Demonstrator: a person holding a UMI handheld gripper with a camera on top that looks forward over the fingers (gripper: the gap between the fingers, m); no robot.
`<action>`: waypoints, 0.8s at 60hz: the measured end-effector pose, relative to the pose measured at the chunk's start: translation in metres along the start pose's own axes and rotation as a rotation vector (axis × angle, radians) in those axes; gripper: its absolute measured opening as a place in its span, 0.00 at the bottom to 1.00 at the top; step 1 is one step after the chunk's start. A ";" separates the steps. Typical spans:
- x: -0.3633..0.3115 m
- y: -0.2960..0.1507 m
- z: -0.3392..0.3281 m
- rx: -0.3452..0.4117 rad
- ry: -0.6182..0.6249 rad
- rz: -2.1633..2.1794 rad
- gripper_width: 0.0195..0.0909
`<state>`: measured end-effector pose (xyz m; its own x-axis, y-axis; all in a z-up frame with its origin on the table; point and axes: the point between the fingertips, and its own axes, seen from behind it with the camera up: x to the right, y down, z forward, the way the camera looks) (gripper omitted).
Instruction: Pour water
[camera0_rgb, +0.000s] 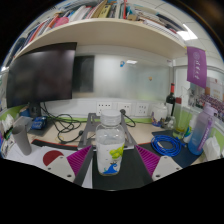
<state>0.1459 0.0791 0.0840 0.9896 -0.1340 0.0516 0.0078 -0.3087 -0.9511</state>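
Gripper (111, 165) – I saw its fingers pressed on a clear water bottle (110, 145), upright between them | near: purple mat (163, 160), blue cable (165, 145) at right | far: dark monitor (42, 75) left – shelf (105, 30) above

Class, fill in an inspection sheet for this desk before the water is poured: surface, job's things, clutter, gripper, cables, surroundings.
Surface: desk, light top, crowded.
Job's things: clear bottle upright between the fingers; whether they press it cannot be told. No receiving cup identified.
Clutter: bottle with blue cap at the right, dark bottle behind.
Gripper: gripper with magenta pads either side of the clear bottle.
Cables: blue coil on desk; dark leads below the monitor.
Surroundings: bookshelf above, wall sockets.
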 end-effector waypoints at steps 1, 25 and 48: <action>0.000 0.002 0.006 -0.001 -0.008 -0.001 0.89; -0.016 0.001 0.045 0.024 -0.127 -0.027 0.41; -0.039 -0.046 0.024 0.005 -0.094 -0.235 0.26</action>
<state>0.1103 0.1209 0.1185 0.9694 0.0297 0.2435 0.2402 -0.3161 -0.9178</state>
